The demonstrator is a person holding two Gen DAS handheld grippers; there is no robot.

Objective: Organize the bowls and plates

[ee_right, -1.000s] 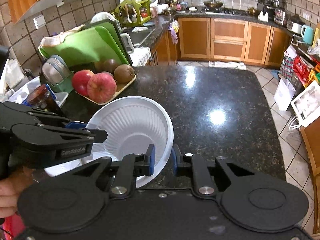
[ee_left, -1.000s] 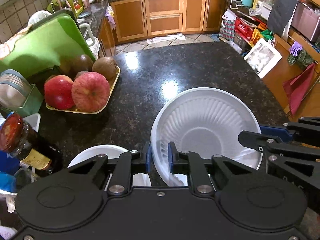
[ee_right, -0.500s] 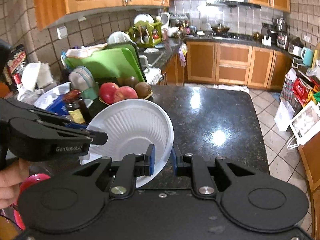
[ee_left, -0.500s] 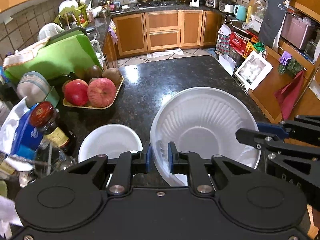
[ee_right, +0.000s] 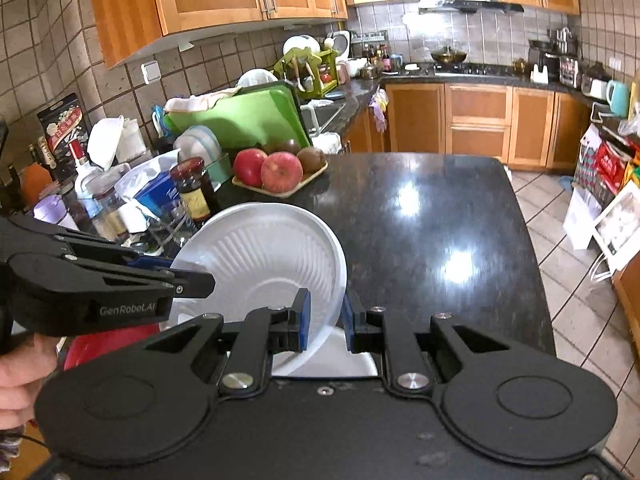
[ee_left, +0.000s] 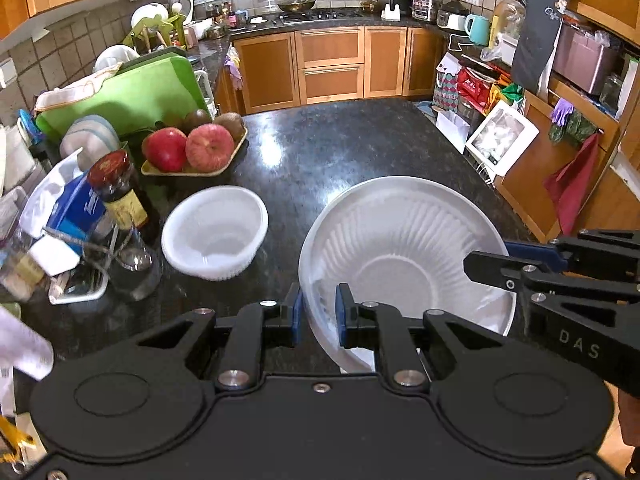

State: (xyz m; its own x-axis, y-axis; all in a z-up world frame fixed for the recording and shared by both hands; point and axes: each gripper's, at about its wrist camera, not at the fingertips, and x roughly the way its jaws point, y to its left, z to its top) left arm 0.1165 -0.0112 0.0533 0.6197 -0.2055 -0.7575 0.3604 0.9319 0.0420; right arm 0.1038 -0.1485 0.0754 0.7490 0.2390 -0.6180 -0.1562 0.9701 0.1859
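Note:
A large white ribbed plastic plate (ee_left: 404, 248) is held in the air above the dark granite counter (ee_left: 340, 152). My left gripper (ee_left: 318, 314) is shut on its near-left rim. My right gripper (ee_right: 324, 314) is shut on its opposite rim; the plate (ee_right: 264, 264) shows tilted in the right wrist view. The right gripper's fingers (ee_left: 516, 268) reach in from the right in the left wrist view. A stack of small white bowls (ee_left: 216, 232) sits on the counter left of the plate. A red bowl (ee_right: 108, 344) shows below the left gripper in the right wrist view.
A tray of apples and kiwis (ee_left: 192, 148) stands at the back left by a green cutting board (ee_left: 124, 96). A dark sauce bottle (ee_left: 120, 192), a glass jar (ee_left: 132, 264) and a blue box (ee_left: 72, 208) crowd the left edge. Floor lies beyond the counter's right edge.
Both grippers have risen and pulled back with the plate between them. The small bowls and the clutter on the left have come into fuller view.

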